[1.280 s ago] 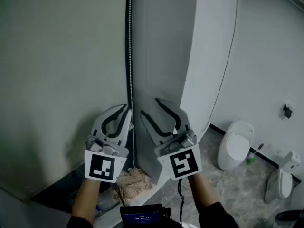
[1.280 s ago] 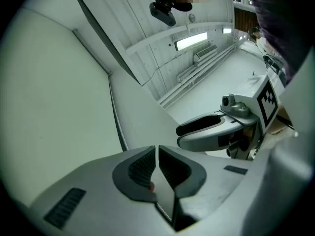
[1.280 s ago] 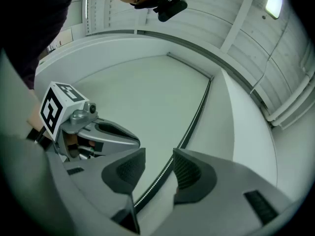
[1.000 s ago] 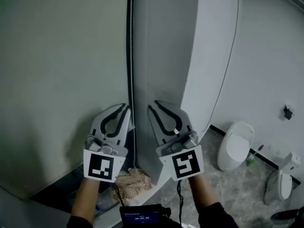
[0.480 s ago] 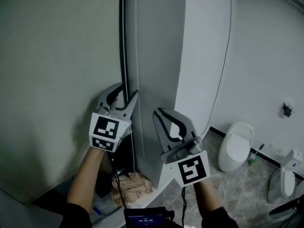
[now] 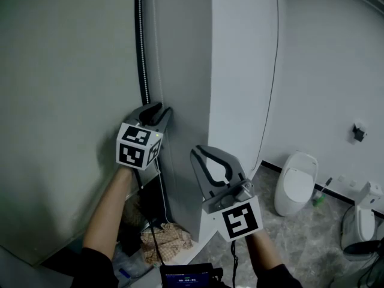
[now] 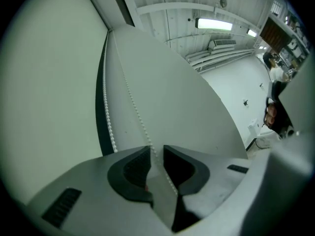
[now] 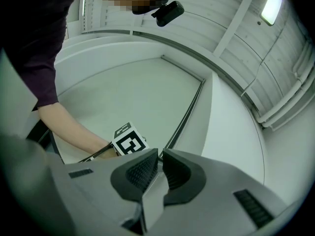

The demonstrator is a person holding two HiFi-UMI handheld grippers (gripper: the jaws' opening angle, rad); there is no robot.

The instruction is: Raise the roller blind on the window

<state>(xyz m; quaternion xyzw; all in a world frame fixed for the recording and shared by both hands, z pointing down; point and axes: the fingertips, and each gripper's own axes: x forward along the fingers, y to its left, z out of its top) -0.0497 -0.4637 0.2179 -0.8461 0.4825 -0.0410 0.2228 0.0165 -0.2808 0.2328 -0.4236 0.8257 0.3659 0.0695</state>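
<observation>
The grey roller blind (image 6: 180, 53) hangs down past a dark gap where its bead chain (image 6: 141, 53) runs. My left gripper (image 6: 159, 108) is raised against that gap. In the left gripper view its jaws (image 7: 157, 150) stand apart with one strand of the bead chain (image 7: 129, 92) passing between them untouched; they have just been closing. A second strand (image 7: 105, 102) hangs to the left. My right gripper (image 6: 201, 152) sits lower, in front of the blind, with its jaws together (image 8: 160, 154). No chain shows between its pads.
A plain wall (image 6: 60, 101) stands left of the blind. A white toilet (image 6: 294, 182) and another white fixture (image 6: 360, 221) stand on the tiled floor at the right. A crumpled cloth (image 6: 162, 239) lies below my hands. A thin cable (image 6: 273, 71) runs down the right wall.
My left gripper has climbed from beside the right one up along the chain gap, and its jaws have come apart. The right gripper's jaws went from apart to together and it dropped slightly.
</observation>
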